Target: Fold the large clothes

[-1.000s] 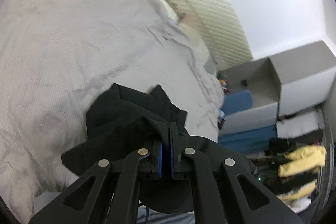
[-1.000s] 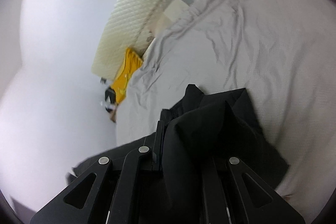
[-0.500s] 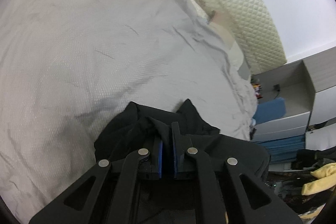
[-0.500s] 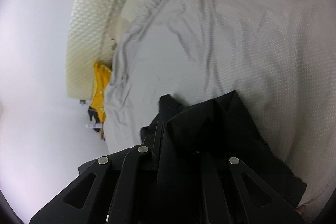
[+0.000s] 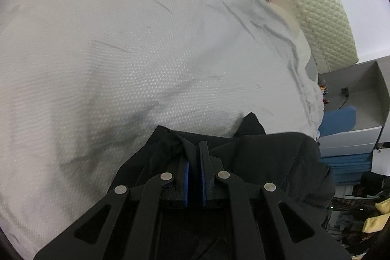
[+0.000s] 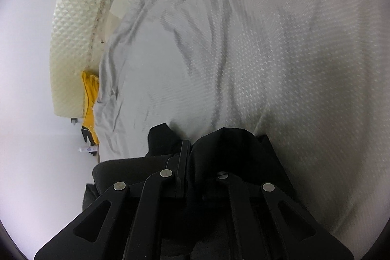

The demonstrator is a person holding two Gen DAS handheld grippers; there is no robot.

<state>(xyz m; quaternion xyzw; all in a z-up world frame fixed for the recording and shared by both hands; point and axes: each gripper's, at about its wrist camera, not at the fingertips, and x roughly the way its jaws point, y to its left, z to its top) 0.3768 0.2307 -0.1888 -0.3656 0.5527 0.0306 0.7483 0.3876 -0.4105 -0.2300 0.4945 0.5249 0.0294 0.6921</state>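
Observation:
A black garment (image 5: 268, 155) hangs bunched from both grippers over a bed with a light grey sheet (image 5: 146, 52). My left gripper (image 5: 197, 150) is shut on a fold of the black garment; its blue pads nearly touch. My right gripper (image 6: 192, 148) is shut on another part of the same garment (image 6: 231, 152), which drapes over and hides the right finger. The garment's lower parts are hidden below both grippers.
A quilted cream headboard (image 5: 316, 4) stands behind the bed, with a yellow pillow (image 6: 90, 94) at its far end. Grey drawers and blue boxes (image 5: 346, 118) stand at the right, with yellow clothes (image 5: 375, 218) on the floor. A white wall (image 6: 29, 89) is at the left.
Both grippers have carried the black garment forward over the bed and tilted down. The sheet now fills both views and the garment takes up less of them.

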